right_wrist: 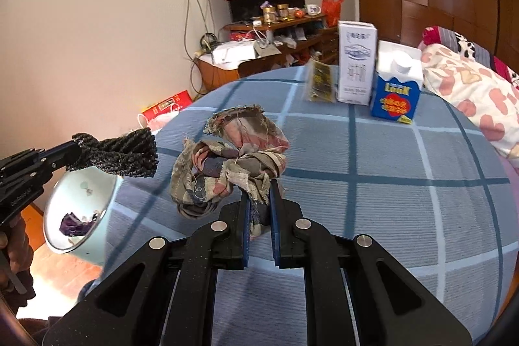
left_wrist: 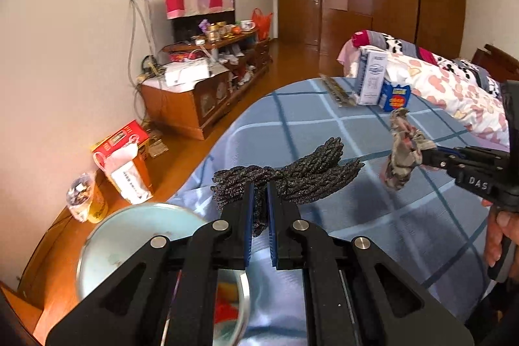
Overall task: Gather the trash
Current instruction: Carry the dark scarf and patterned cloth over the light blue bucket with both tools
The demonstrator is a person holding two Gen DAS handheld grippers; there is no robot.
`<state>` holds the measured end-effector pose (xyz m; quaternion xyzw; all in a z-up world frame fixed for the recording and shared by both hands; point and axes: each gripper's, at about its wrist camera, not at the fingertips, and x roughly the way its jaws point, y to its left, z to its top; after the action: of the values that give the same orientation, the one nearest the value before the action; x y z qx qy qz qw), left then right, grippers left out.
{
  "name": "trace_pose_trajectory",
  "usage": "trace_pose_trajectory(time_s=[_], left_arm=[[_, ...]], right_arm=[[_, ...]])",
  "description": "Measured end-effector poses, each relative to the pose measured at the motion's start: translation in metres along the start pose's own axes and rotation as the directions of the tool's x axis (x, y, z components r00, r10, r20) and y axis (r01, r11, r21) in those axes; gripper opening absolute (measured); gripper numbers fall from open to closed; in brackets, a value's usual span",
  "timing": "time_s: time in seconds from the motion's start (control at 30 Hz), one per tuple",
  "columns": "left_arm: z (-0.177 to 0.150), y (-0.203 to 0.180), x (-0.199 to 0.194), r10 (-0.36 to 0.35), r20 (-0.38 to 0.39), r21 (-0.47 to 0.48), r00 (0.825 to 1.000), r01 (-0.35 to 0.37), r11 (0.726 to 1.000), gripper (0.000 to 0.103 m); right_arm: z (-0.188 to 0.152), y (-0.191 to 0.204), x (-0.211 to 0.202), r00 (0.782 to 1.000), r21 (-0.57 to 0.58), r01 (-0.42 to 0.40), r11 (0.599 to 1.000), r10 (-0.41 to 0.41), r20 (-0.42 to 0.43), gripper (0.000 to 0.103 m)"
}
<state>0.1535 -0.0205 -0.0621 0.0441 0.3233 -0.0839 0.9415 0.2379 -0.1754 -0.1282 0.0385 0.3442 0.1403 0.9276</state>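
My left gripper (left_wrist: 259,188) is shut on a bundle of black braided rope (left_wrist: 305,174) and holds it above the blue checked bedspread (left_wrist: 373,216). It also shows in the right wrist view (right_wrist: 76,151) with the rope (right_wrist: 120,156). My right gripper (right_wrist: 259,188) is shut on a crumpled patterned fabric scrap (right_wrist: 227,161), lifted off the bed. The scrap (left_wrist: 402,151) shows at the right of the left wrist view, in the right gripper (left_wrist: 425,156). A pale blue metal bin (right_wrist: 94,235) stands beside the bed at lower left, with purple scraps inside; its rim (left_wrist: 97,235) shows under my left gripper.
On the bed's far side stand a white carton (right_wrist: 355,64), a blue and white carton (right_wrist: 397,86) and a dark flat packet (right_wrist: 321,80). A floral quilt (right_wrist: 470,93) lies at the right. Boxes and a bottle (left_wrist: 81,196) sit on the wooden floor by the wall.
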Motion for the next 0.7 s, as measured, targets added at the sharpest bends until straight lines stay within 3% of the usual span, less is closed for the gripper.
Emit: trace_pose_trajectory(time_s=[0.7], left_arm=[[-0.045,0.068,-0.029,0.122,-0.036,-0.056,0.992,-0.124,0.991,0.008]], right_arm=[[-0.002,0.090,0.005,0.995,-0.125,-0.096,0.988,0.096,-0.009,0.011]])
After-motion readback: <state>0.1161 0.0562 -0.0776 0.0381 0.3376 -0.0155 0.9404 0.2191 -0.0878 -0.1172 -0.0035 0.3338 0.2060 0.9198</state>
